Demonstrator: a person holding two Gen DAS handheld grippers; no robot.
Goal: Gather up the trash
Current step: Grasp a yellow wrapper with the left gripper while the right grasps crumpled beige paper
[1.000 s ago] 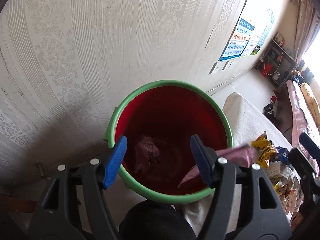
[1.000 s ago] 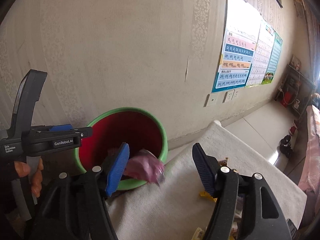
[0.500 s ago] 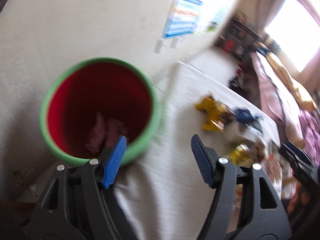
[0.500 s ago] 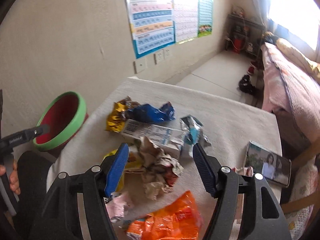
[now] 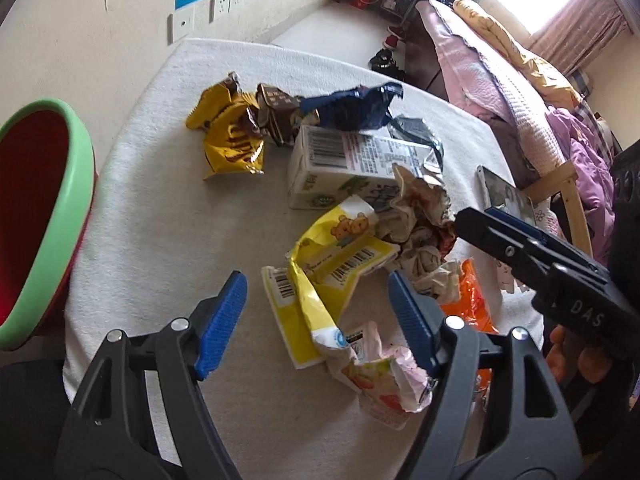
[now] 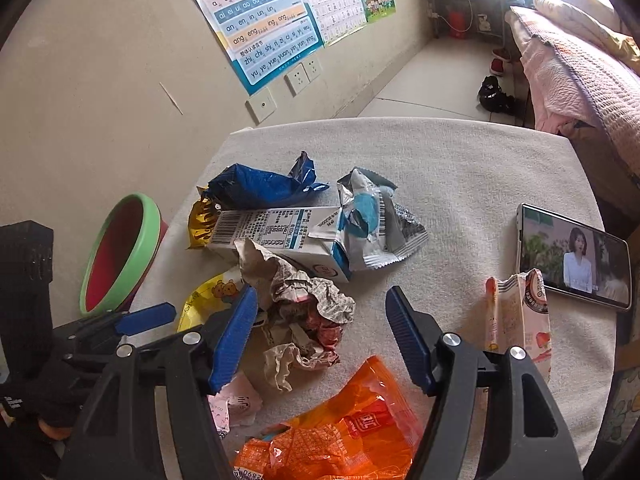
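Note:
Trash lies in a heap on the white-clothed table (image 5: pixel 160 240). My left gripper (image 5: pixel 316 300) hovers over a yellow bear-print wrapper (image 5: pixel 332 256); its jaws are opening and the pads do not touch the wrapper. A pink crumpled wrapper (image 5: pixel 380 380) lies just below it. My right gripper (image 6: pixel 322 312) stands open above a crumpled paper wad (image 6: pixel 308 304), not touching it. The red bin with a green rim (image 5: pixel 60 216) (image 6: pixel 136 248) stands off the table's left edge.
Further back lie a milk carton (image 6: pixel 280 236), a blue wrapper (image 6: pixel 260 188), a silver-blue wrapper (image 6: pixel 372 224) and a yellow-brown wrapper (image 5: pixel 228 136). An orange bag (image 6: pixel 352 428) lies nearest. A pink drink carton (image 6: pixel 516 320) and a lit phone (image 6: pixel 572 256) sit right. A bed is beyond.
Both grippers swung away from the red bin to over the littered table and tilted downward. The pink wrapper seen at the bin a second ago is gone from between the fingers.

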